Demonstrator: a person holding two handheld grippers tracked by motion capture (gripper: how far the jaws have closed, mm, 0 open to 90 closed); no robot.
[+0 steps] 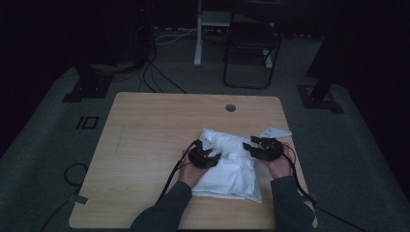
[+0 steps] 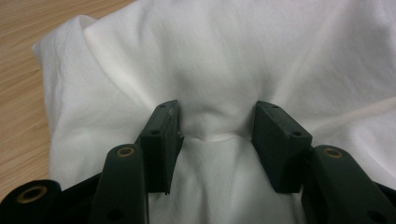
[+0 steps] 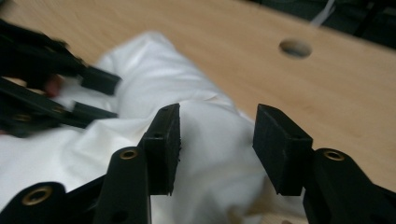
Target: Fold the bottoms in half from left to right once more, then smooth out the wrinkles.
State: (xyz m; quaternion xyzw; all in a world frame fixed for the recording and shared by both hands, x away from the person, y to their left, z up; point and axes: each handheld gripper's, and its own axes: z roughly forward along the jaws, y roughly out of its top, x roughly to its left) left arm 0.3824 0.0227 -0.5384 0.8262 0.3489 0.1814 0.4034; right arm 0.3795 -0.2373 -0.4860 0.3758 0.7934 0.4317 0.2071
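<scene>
The wooden table [image 1: 145, 145] lies bare to the left of and beyond the white cloth [image 1: 227, 169], which sits toward the table's right front, with only a narrow strip of wood between it and the right edge. Beyond the cloth a round hole [image 1: 230, 108] is cut in the tabletop, and a small white paper [image 1: 275, 131] lies near the cloth's far right corner. The left gripper [image 1: 216, 157] presses down into the cloth's middle with jaws half apart, a ridge of fabric bunched between the pads but not pinched, while the right gripper [image 1: 250, 145] hovers over the cloth's right end, its jaws half apart with nothing gripped.
</scene>
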